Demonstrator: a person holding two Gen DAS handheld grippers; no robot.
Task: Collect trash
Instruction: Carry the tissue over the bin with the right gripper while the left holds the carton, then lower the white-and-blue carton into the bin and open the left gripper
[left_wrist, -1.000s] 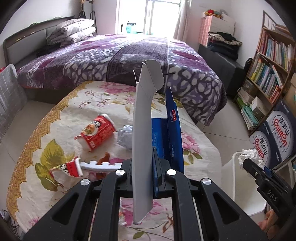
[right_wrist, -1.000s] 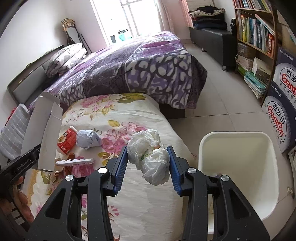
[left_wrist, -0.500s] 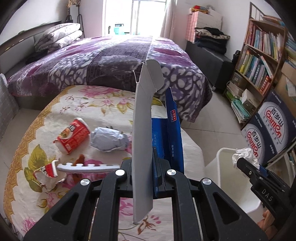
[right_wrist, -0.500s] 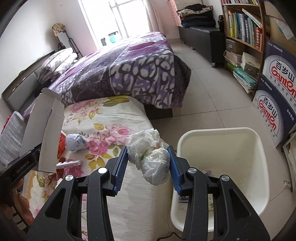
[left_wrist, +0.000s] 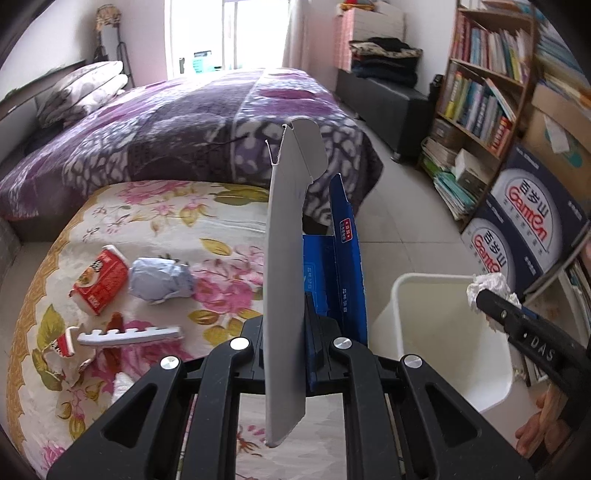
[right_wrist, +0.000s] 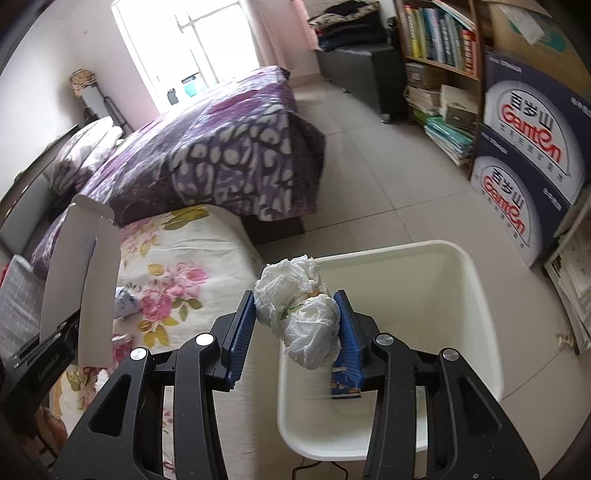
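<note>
I am pinching a flattened blue-and-white carton (left_wrist: 286, 258) in my left gripper (left_wrist: 291, 325), its 2 fingers pressed tight on the card's lower part so that the sheet is standing upright above them, white face to the left, blue face to the right. My right gripper (right_wrist: 295, 325) is squeezing a crumpled white tissue wad (right_wrist: 299, 310) between its 2 blue pads (right_wrist: 240, 332), the wad bulging out above and in front of them, and it is hanging over the near left edge of the white bin (right_wrist: 476, 295). From the left wrist I am seeing what the other camera mostly hides: on the floral cloth (left_wrist: 147, 214) a red noodle cup (left_wrist: 101, 280) is lying on its side, a crumpled grey-blue paper ball (left_wrist: 159, 284) is sitting just beside it, and nearer me a white toothed foam strip (left_wrist: 129, 334) is resting near a torn red-and-white scrap (left_wrist: 62, 341). That view is also catching my right gripper from the side, at the bin's far rim. From the right wrist I am looking into the bin, where something blue is showing low behind the right pad, though I cannot tell what it is, and the carton is appearing at the left over the cloth.
</note>
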